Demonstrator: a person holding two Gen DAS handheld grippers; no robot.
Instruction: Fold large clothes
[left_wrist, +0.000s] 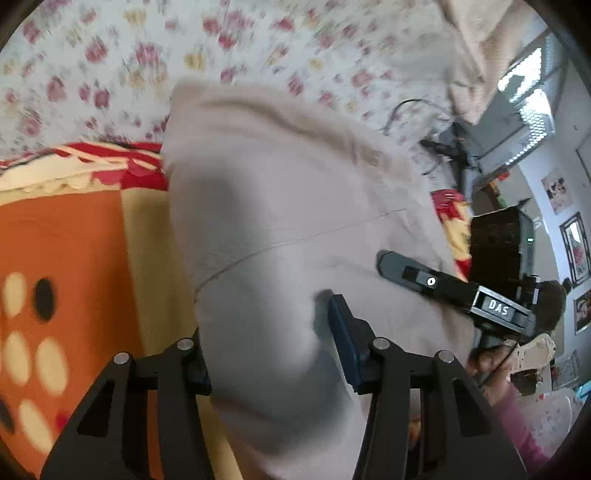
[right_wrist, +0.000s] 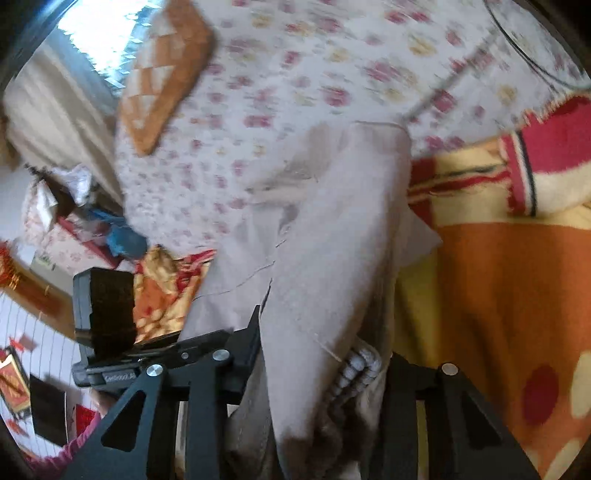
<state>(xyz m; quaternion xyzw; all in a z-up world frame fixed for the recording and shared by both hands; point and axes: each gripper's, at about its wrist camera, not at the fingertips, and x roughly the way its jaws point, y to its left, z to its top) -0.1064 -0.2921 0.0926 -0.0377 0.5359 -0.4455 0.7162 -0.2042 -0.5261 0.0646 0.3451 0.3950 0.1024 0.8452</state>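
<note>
A large beige garment (left_wrist: 288, 206) hangs lifted over the bed, its far end trailing onto the floral sheet (left_wrist: 110, 48). My left gripper (left_wrist: 273, 354) is shut on a bunch of its cloth, which fills the gap between the fingers. In the right wrist view the same beige garment (right_wrist: 332, 240) runs from the sheet down between my right gripper's fingers. My right gripper (right_wrist: 317, 369) is shut on it near a ribbed hem (right_wrist: 356, 373). The right gripper also shows in the left wrist view (left_wrist: 406, 271), close to the right of my left one.
An orange, yellow and red blanket (left_wrist: 74, 240) lies under the garment on the near side. It also shows in the right wrist view (right_wrist: 498, 295). An orange checked cushion (right_wrist: 166, 74) lies on the floral sheet (right_wrist: 332, 55). Cables (left_wrist: 417, 110) and clutter sit at the bed's far edge.
</note>
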